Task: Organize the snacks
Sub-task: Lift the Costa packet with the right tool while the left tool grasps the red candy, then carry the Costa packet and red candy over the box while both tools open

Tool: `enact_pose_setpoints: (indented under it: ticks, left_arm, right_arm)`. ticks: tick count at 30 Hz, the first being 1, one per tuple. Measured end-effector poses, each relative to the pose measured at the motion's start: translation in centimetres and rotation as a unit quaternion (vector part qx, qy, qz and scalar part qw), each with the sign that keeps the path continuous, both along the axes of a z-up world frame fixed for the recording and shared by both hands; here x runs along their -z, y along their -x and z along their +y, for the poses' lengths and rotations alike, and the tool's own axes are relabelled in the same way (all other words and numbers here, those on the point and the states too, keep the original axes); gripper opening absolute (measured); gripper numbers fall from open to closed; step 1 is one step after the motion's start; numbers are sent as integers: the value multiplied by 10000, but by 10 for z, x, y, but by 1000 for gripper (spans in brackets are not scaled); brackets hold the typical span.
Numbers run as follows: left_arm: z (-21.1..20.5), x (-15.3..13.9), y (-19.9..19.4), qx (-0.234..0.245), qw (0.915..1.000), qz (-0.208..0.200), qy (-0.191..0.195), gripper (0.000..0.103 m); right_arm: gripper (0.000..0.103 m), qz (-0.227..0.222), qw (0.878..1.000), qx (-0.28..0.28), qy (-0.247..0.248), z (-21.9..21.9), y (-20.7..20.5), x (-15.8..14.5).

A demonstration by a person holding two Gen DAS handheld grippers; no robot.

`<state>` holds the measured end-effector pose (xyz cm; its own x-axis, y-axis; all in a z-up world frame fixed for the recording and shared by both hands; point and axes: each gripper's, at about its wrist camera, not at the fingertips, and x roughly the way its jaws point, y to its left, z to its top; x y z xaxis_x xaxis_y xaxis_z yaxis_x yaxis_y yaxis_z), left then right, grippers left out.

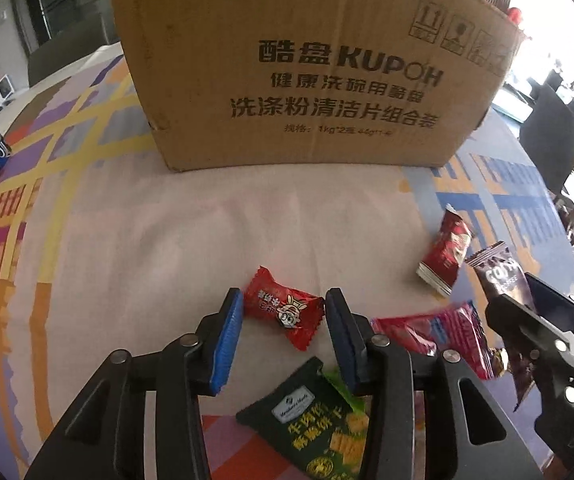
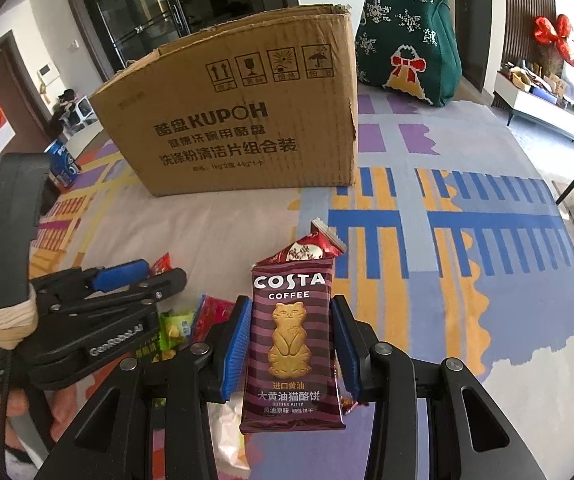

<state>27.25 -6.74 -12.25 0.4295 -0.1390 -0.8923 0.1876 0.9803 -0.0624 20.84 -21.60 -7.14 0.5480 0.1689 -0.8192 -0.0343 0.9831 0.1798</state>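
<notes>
Because my left gripper (image 1: 283, 320) straddles the red candy (image 1: 285, 312), in front of the cardboard box (image 1: 287, 64), with fingers parted and not pressing, it may slip. My right gripper (image 2: 293, 344) clamps the Costa biscuit packet (image 2: 293, 344). I count one box and six loose snacks on the table (image 1: 147, 232).

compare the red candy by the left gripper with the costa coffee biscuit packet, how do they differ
The red candy lies flat on the tablecloth between the open left gripper, untouched; the Costa packet is held upright in the right gripper. The candy is bright red; the packet is a longer, maroon-striped rectangle showing a cat biscuit. Both are sealed single snacks.
</notes>
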Motion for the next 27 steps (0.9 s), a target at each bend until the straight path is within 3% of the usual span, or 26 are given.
enact_pose_setpoints:
  ticks: [4,9,17,27]
  left_arm:
    - [1,-1,-1,4,10000,-35,46,30]
    - [7,-3,-2,64,9998,-103,152,25]
    - [9,-23,8,150,9988,-297,352,24]
    - [11,-72,22,334,9946,-870,446,24]
  right_arm:
    - [41,-3,10000,27,-22,-1,-5,0]
    - [41,4,10000,11,-25,1,-8,0]
    - [41,-57,9999,-63,-94,5,-6,-5]
    - [41,-313,9994,-100,-122,6,-3,-31]
